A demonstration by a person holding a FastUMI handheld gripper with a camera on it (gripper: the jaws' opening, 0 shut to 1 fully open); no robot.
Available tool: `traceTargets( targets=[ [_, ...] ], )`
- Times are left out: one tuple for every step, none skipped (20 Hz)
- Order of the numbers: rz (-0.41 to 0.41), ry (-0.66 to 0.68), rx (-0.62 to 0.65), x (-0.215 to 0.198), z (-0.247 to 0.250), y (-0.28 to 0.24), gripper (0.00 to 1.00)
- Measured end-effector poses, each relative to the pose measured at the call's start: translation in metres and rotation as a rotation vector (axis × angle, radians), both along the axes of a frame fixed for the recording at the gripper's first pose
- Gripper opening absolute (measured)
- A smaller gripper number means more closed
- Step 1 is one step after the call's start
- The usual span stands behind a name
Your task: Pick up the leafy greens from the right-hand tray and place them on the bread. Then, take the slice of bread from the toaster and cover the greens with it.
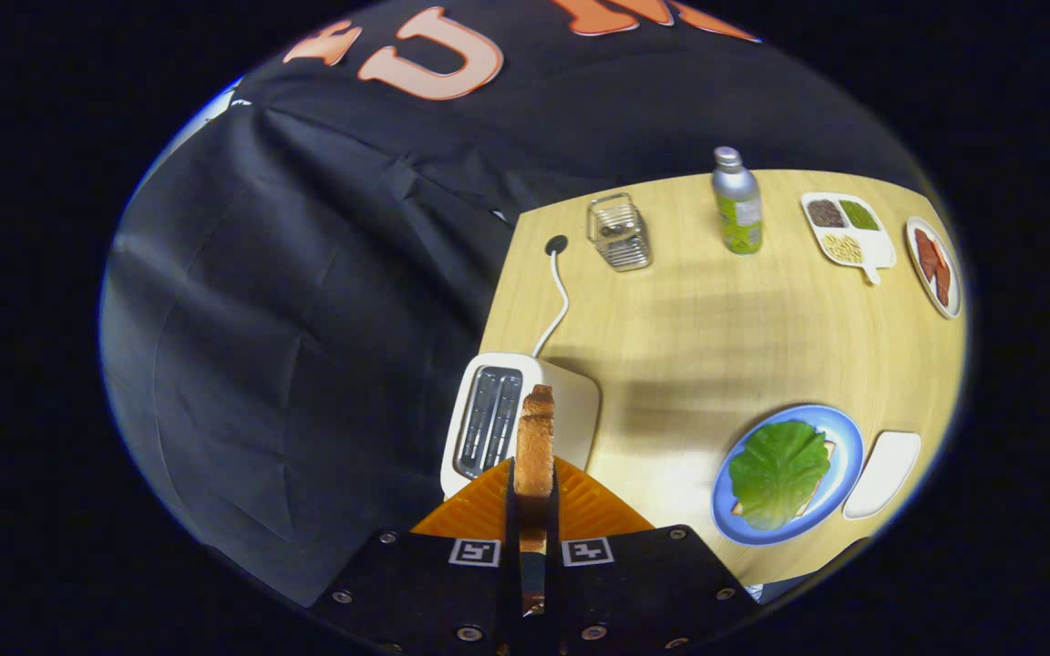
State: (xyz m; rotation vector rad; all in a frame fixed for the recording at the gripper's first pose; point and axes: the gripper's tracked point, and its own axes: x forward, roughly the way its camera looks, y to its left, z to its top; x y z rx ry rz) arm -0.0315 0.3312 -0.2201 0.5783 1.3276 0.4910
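Bread slice — clamped edge-on btwn the two fingers of the gripper, both pressing its faces, top edge sticking up ahead of the tips. Gripper view, looking down on the table: slice hangs above the toaster, clear of the slots as far as I can tell; slots look empty.

Leafy greens already lie spread on the lower bread, only a crust corner peeking out beside them, all on the blue plate, off to the right of the fingers and well apart from the toaster. White tray just beside the plate, nothing on it.

Far side of table: wire rack, bottle, divided dish w/ three fillings, plate of red slices. Toaster cable runs back to a hole in the tabletop.

Progress, my read: step 1 (greens onto bread) done; step 2 about halfway, slice pulled out and in grip. Left: carry it across to the blue plate, turn it flat, lay it over the greens, let go.
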Motion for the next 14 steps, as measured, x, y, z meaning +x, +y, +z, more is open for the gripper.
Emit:
traceTargets(
  targets=[
    [-0.018,0.006,-0.004,-0.001,-0.006,-0.013,0.10],
    [-0.034,0.014,-0.010,-0.004,-0.010,-0.025,0.10],
    [-0.049,0.023,-0.018,-0.007,-0.016,-0.037,0.10],
    [-0.066,0.030,-0.029,-0.011,-0.022,-0.047,0.10],
    [-0.078,0.038,-0.038,-0.014,-0.028,-0.058,0.10],
    [-0.092,0.046,-0.047,-0.017,-0.036,-0.067,0.10],
    [-0.102,0.053,-0.055,-0.021,-0.044,-0.078,0.10],
    [-0.111,0.064,-0.061,-0.024,-0.050,-0.086,0.10],
    [-0.118,0.076,-0.065,-0.029,-0.057,-0.095,0.10],
    [-0.130,0.092,-0.072,-0.034,-0.064,-0.103,0.10],
    [-0.147,0.101,-0.072,-0.037,-0.069,-0.108,0.10],
    [-0.161,0.111,-0.075,-0.040,-0.074,-0.115,0.10],
    [-0.169,0.123,-0.080,-0.044,-0.080,-0.121,0.10],
    [-0.171,0.130,-0.087,-0.047,-0.088,-0.125,0.10]
  ],
)
